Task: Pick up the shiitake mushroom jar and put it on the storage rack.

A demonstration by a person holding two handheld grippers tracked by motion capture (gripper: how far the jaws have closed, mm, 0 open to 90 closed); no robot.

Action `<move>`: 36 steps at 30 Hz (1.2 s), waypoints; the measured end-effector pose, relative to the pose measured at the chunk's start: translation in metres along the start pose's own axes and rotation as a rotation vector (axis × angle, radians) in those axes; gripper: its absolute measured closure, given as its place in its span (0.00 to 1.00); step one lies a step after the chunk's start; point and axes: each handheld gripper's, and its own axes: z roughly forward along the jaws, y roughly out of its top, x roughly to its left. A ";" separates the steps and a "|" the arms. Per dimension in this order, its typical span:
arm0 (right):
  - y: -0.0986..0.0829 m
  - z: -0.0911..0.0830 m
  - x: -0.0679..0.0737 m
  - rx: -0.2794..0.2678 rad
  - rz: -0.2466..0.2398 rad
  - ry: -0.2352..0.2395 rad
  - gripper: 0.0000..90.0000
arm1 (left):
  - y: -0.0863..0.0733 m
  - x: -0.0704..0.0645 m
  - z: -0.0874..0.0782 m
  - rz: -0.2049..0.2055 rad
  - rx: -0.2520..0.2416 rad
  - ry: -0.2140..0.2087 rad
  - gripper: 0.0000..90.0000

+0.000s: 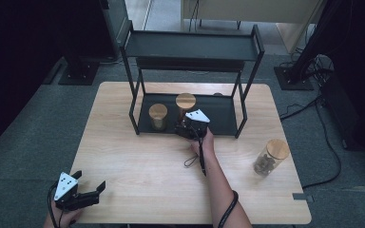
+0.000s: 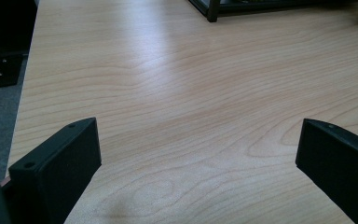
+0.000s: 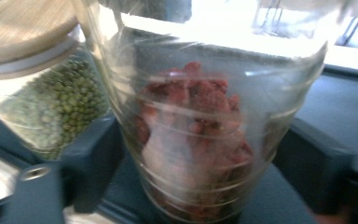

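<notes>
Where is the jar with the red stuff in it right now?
The jar of red pieces sits between the right gripper's jaws on the black rack's lower shelf, just right of the jar of green beans.

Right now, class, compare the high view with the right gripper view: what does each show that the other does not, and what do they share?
High view alone: the whole wooden table, the black two-tier rack, a third jar standing apart near the table's right edge, and the left gripper at the near left corner.

Right gripper view alone: what the jars hold, red pieces in the glass jar between the jaws and green beans in the neighbouring jar.

Shared: those two wooden-lidded jars on the rack's lower shelf, with the right gripper at the taller one.
</notes>
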 end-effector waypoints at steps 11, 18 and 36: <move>-0.001 -0.015 -0.008 -0.041 0.067 0.068 0.00 | 0.000 0.000 0.000 0.003 0.003 0.001 0.00; -0.001 -0.028 -0.006 -0.051 0.054 0.049 0.00 | 0.000 0.000 0.000 0.001 0.001 -0.001 0.00; -0.023 -0.054 -0.016 -0.036 0.020 0.043 0.00 | 0.000 -0.001 0.001 0.004 0.004 0.006 0.00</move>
